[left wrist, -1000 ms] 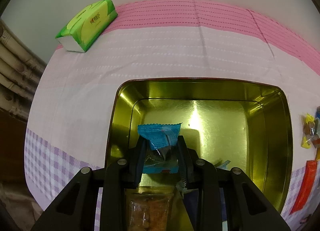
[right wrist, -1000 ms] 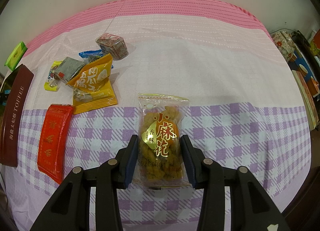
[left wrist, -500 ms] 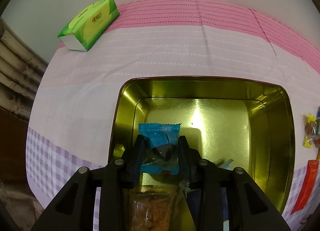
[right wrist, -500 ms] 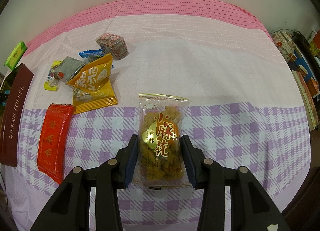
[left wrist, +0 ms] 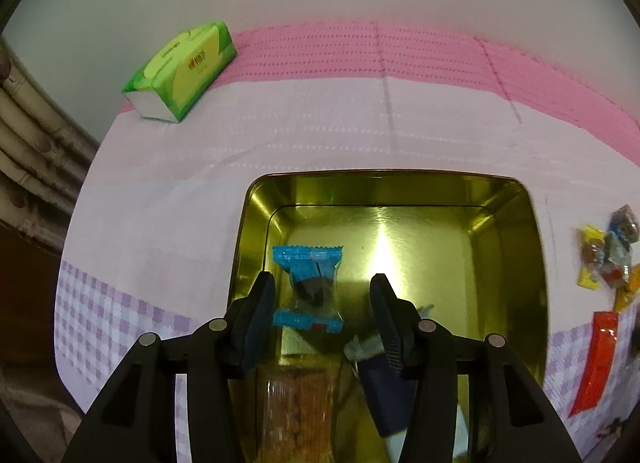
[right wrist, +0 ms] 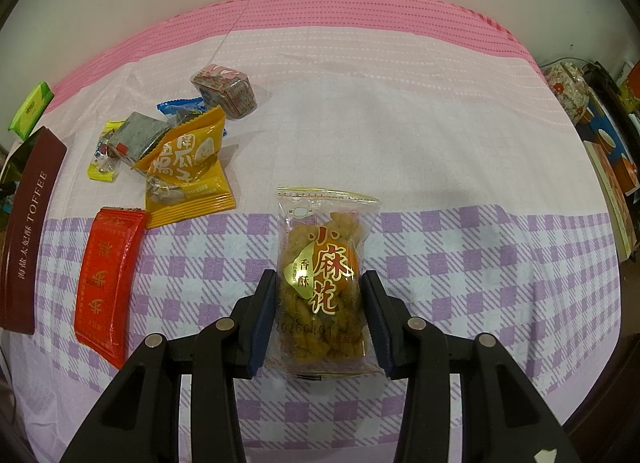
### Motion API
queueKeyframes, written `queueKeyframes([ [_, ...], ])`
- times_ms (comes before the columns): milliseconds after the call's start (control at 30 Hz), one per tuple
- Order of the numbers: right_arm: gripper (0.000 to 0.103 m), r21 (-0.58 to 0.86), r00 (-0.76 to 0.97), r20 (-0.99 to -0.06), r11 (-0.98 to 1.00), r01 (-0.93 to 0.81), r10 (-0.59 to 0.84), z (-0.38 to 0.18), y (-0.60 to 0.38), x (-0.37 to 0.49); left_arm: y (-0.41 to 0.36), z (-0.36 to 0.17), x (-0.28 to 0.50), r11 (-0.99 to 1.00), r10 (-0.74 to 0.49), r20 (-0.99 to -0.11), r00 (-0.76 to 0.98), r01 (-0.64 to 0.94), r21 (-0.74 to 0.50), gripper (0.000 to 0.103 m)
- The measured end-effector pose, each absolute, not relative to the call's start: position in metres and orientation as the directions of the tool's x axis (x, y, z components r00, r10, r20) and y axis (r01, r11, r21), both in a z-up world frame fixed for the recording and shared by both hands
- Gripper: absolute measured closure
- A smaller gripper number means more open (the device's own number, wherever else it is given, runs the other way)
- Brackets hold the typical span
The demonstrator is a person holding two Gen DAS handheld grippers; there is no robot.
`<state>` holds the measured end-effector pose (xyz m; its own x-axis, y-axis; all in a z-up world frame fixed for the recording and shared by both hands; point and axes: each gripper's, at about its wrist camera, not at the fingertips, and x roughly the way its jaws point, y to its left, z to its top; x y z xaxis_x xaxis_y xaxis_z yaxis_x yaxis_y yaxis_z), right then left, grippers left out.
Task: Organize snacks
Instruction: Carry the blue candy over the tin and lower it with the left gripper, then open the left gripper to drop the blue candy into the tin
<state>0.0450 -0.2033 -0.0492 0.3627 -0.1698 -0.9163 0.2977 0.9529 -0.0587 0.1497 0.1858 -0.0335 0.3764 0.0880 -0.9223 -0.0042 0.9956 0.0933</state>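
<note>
In the left wrist view my left gripper (left wrist: 322, 305) is open over a gold tin (left wrist: 516, 223). A blue-wrapped snack (left wrist: 308, 283) lies free on the tin floor between the fingers. A clear pack of fried twists (left wrist: 296, 411) and a dark blue packet (left wrist: 386, 395) lie in the tin nearer me. In the right wrist view my right gripper (right wrist: 320, 309) is shut on a clear pack of fried twists (right wrist: 320, 275) resting on the tablecloth.
A green tissue pack (left wrist: 180, 71) lies at the far left. Loose snacks lie left of my right gripper: a red packet (right wrist: 106, 279), an orange packet (right wrist: 188, 171), a square red-printed pack (right wrist: 224, 89), several small sweets (right wrist: 108, 155). The brown tin wall (right wrist: 24, 231) is far left.
My left gripper has opened and let go of the blue-wrapped snack, which now lies on the tin floor. The right gripper and its pack have not moved.
</note>
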Motion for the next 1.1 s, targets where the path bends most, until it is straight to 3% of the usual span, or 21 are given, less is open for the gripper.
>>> queueKeyframes([
  [533,0.062,-0.062,0.301,-0.942,0.957,0.282,-0.150,-0.047,-0.212,0.040,0.228,0.016,0.069,0.981,0.179,-0.840,0.512,-0.161,0.111,0.049],
  [1100,0.067,-0.085,0.266,-0.946,0.932,0.352,-0.187,-0.042,-0.215,-0.001,0.247,0.016,0.048,0.975,0.197,-0.822,0.535,-0.193,0.108,0.039],
])
